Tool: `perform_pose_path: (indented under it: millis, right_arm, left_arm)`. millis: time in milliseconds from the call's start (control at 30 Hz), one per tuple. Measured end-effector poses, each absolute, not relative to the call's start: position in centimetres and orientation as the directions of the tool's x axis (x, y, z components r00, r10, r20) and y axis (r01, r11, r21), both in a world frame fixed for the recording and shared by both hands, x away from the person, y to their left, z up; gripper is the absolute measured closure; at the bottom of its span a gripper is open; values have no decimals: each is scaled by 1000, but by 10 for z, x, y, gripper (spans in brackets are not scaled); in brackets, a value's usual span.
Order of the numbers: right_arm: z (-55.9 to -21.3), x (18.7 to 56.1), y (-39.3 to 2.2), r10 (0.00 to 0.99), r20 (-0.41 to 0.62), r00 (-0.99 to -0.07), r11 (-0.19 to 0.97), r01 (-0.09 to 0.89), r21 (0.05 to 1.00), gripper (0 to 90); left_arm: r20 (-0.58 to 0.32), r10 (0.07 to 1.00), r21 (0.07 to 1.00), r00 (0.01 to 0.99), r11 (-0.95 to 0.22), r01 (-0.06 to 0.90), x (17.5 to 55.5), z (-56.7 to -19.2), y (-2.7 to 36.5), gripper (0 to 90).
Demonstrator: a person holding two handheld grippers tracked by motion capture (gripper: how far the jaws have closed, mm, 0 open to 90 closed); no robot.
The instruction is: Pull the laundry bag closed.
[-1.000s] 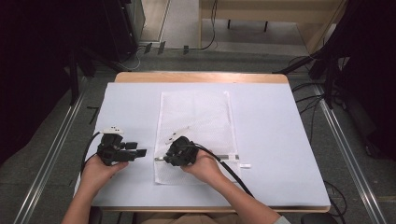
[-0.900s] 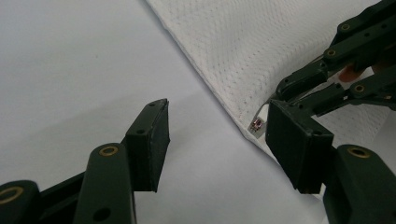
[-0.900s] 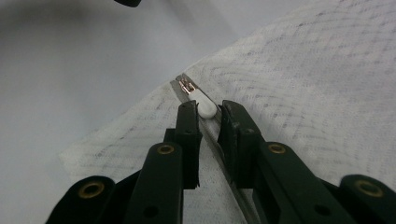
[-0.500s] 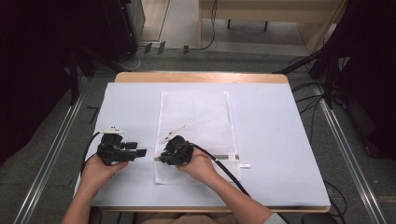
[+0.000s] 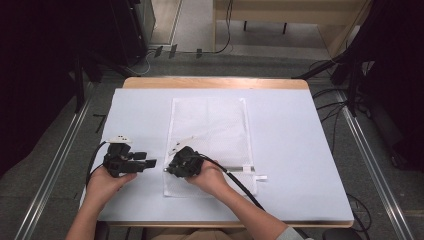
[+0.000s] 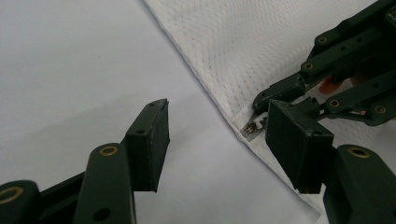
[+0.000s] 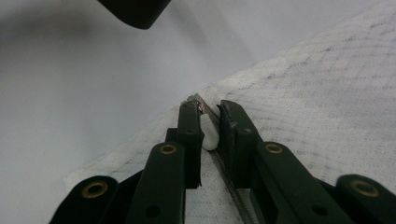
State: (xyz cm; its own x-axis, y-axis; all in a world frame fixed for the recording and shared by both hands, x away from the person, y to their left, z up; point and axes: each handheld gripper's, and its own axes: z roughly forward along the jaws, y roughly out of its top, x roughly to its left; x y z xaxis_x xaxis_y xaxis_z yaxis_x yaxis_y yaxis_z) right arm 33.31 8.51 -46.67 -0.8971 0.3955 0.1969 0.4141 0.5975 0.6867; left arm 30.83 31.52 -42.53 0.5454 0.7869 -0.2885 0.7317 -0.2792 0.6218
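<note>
Right gripper view looks along the right gripper (image 7: 211,122), whose jaws are nearly together and pinch the white zipper pull (image 7: 210,135) at the left edge of the mesh laundry bag (image 7: 327,93), with the zipper track (image 7: 229,182) running back between them. The left gripper (image 6: 215,144) waits with its jaws spread and nothing between them, just beside that same bag edge (image 6: 233,51) on the white table cover (image 6: 70,56). To do this well, I would keep the pinch firm on the pull, draw straight along the track, and let the left gripper hold the fabric down near the zipper's end. Against the earlier high view, the right gripper (image 5: 172,165) has crept a little leftward; the bag (image 5: 215,125) lies as it did.
</note>
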Motion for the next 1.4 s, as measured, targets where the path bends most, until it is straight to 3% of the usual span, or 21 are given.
perform_pose_path:
  millis: [267, 500, 1100, 1233, 1400]
  right_arm:
    - [-465, 328, 88, 374, 157, -914, 626, 374, 684, 824]
    - [-466, 335, 92, 395, 219, -892, 593, 430, 681, 776]
    - [-464, 331, 100, 366, 176, -914, 634, 383, 672, 847]
    - [-466, 337, 98, 366, 243, -898, 613, 429, 663, 850]
    - [-464, 337, 98, 360, 231, -904, 623, 417, 661, 861]
  left_arm:
    - [-286, 794, 624, 537, -271, 733, 308, -425, 319, 408]
    - [-288, 793, 623, 537, -271, 734, 308, -425, 319, 408]
    - [-294, 794, 628, 532, -260, 734, 308, -425, 322, 407]
    - [-294, 793, 625, 534, -263, 735, 308, -425, 322, 407]
    - [-295, 795, 627, 531, -258, 735, 308, -425, 323, 407]
